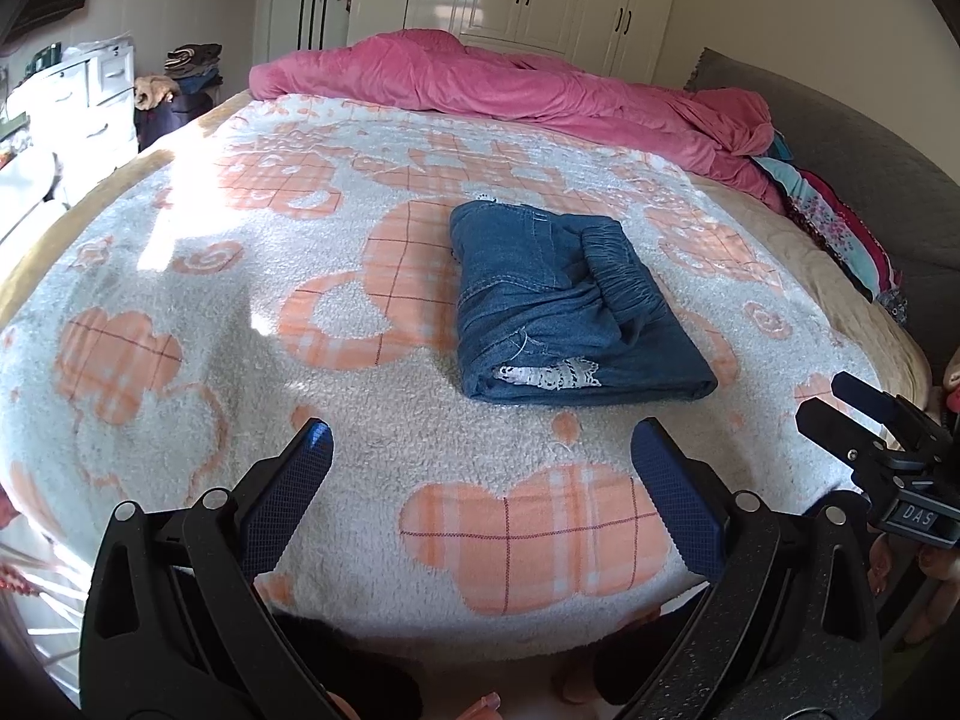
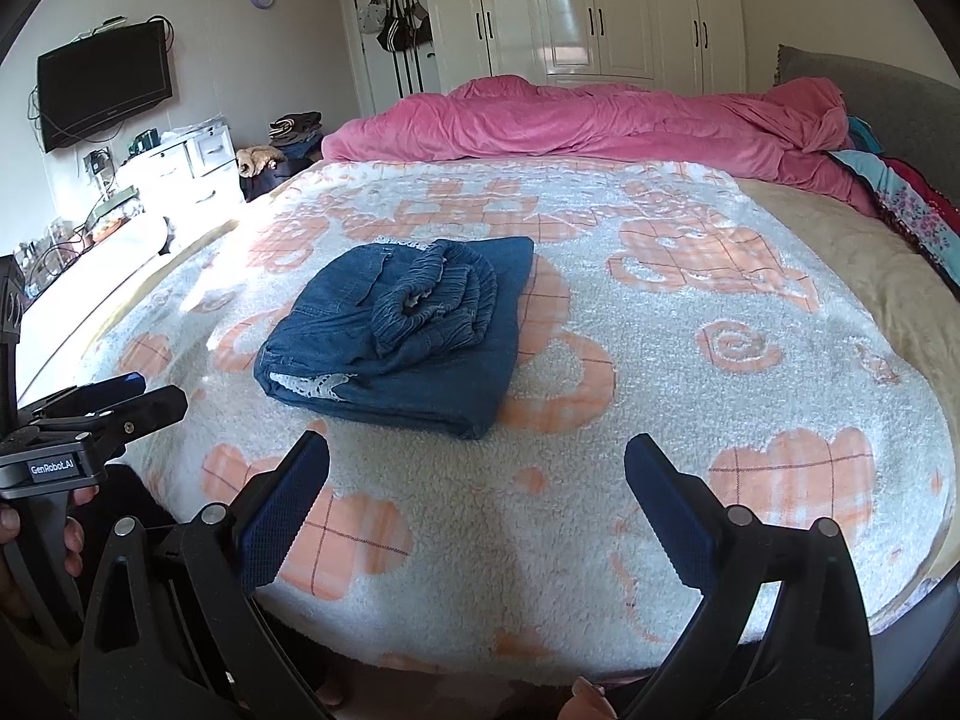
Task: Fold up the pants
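Blue denim pants [image 1: 570, 312] lie folded in compact bundle on white-and-orange fleece blanket [image 1: 240, 300], mid-bed, elastic waistband on top, lace trim showing at near edge. Left gripper [image 1: 480, 468] hovers near bed edge, short of pants, jaws wide apart, empty. Right gripper [image 2: 477, 480] likewise spread, empty, apart from pants. Pink duvet [image 1: 510, 84] bunched along far side; beyond it probably wardrobe [image 2: 600, 6].

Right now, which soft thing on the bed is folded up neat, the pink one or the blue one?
The blue pants. They sit in a tidy square in the middle of the bed, while the pink blanket lies rumpled along the far edge.
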`<state>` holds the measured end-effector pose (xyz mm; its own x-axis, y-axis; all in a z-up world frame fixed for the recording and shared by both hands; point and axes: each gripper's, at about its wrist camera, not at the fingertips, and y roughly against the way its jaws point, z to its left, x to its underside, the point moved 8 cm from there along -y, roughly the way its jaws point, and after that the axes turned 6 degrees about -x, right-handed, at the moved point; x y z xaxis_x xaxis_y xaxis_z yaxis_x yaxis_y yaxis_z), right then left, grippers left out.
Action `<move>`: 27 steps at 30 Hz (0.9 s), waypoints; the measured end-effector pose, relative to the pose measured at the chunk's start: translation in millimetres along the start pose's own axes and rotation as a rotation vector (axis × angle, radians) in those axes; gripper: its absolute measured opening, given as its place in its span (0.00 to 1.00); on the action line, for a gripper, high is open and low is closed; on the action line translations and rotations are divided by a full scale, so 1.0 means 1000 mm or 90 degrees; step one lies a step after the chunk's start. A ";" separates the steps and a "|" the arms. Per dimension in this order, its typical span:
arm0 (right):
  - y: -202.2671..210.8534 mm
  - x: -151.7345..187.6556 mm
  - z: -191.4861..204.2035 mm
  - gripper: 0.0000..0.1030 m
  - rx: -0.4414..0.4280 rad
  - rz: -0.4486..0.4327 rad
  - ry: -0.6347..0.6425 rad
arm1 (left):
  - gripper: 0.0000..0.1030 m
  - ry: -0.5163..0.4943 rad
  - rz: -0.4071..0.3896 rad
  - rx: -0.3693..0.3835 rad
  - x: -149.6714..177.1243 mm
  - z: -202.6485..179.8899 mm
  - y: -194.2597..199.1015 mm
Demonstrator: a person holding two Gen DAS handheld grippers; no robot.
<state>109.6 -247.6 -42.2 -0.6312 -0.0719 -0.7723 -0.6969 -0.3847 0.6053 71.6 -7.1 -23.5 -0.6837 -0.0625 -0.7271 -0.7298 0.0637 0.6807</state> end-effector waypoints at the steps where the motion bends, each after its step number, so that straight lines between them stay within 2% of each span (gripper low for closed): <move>1: 0.000 0.000 0.000 0.96 0.001 0.000 0.000 | 0.91 0.000 0.000 0.000 0.000 0.000 0.000; 27: 0.001 -0.001 -0.001 0.96 0.005 0.002 -0.002 | 0.91 0.003 0.003 -0.018 0.000 0.003 0.002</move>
<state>109.5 -249.1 -41.2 -0.6343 -0.0704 -0.7699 -0.6976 -0.3771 0.6092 70.0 -3.7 -22.9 -0.6876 -0.0671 -0.7230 -0.7259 0.0363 0.6869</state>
